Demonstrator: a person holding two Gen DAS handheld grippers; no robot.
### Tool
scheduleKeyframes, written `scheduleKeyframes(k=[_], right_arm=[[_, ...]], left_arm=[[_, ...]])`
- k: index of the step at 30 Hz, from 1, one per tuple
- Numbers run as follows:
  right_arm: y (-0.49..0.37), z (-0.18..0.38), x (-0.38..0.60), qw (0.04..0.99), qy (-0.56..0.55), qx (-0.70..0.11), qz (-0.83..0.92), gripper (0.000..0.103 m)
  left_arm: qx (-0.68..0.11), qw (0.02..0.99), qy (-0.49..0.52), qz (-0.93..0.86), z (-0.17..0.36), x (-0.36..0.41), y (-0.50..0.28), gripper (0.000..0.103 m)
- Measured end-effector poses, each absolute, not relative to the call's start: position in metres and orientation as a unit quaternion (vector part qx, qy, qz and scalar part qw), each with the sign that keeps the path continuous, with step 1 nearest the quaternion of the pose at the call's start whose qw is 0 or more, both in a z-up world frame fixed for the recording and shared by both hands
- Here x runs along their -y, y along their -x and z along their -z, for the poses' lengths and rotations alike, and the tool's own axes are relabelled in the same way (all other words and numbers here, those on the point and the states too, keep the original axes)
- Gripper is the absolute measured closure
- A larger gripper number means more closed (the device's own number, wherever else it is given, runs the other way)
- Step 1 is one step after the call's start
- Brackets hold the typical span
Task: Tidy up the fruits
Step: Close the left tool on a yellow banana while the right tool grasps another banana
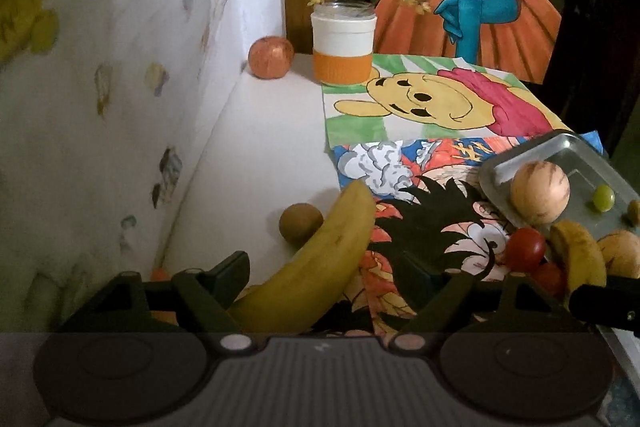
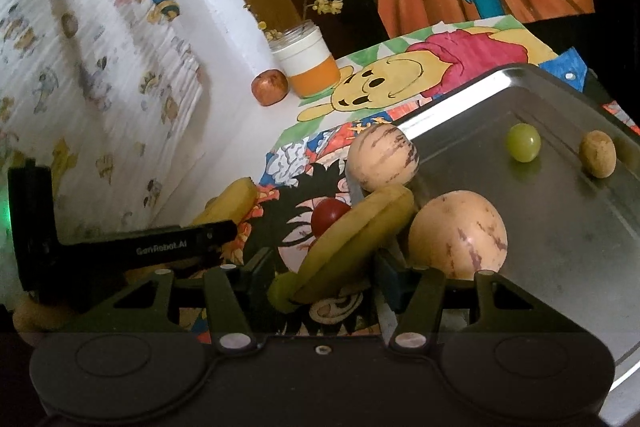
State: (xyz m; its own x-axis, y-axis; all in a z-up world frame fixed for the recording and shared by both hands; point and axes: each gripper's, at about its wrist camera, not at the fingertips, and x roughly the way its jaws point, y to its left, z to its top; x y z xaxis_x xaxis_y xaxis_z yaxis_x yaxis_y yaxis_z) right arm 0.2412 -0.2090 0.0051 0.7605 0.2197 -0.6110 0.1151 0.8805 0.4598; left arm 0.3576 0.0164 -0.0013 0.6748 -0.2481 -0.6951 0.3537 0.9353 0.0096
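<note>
White counter (image 1: 256,155) strewn with cartoon drawings. Left tongs (image 1: 326,279) released, straddling a long yellow banana (image 1: 320,259). Right tongs (image 2: 320,271) clenched on a second yellow banana (image 2: 352,239) at the steel tray's (image 2: 560,227) edge.

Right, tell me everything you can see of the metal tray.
The tray is a shallow rectangular pan of dull, brushed-looking silver metal with rounded corners and a raised rim. It lies flat on the coloured drawings, at the right of the table. Inside sit a green grape, a small tan fruit and a striped beige fruit; another striped fruit rests at its near-left corner.
</note>
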Motion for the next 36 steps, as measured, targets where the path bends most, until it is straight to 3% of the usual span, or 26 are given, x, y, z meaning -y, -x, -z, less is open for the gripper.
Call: scheduleKeyframes(k=[6, 8, 12, 23, 27, 36], right_arm=[[-0.244, -0.004, 0.215, 0.898, -0.275, -0.342, -0.016, 0.045], [-0.244, -0.004, 0.215, 0.898, -0.275, -0.344, -0.006, 0.049], [-0.244, -0.003, 0.214, 0.9, -0.264, -0.346, 0.009, 0.061], [-0.239, -0.003, 0.217, 0.9, -0.263, -0.349, 0.007, 0.066], [-0.233, -0.004, 0.218, 0.898, -0.266, -0.351, 0.002, 0.067], [-0.235, -0.004, 0.218, 0.892, -0.275, -0.359, -0.009, 0.064]], left_arm=[[-0.376, 0.911, -0.077, 0.154, 0.004, -0.016, -0.361, 0.03], [-0.378, 0.911, -0.075, 0.146, 0.003, -0.018, -0.362, 0.037], [-0.381, 0.91, -0.066, 0.147, 0.002, -0.022, -0.364, 0.038], [-0.412, 0.894, -0.075, 0.158, -0.008, -0.013, -0.364, 0.055], [-0.43, 0.887, -0.052, 0.159, -0.014, -0.019, -0.363, 0.067], [-0.443, 0.883, -0.062, 0.141, -0.002, -0.015, -0.371, 0.065]])
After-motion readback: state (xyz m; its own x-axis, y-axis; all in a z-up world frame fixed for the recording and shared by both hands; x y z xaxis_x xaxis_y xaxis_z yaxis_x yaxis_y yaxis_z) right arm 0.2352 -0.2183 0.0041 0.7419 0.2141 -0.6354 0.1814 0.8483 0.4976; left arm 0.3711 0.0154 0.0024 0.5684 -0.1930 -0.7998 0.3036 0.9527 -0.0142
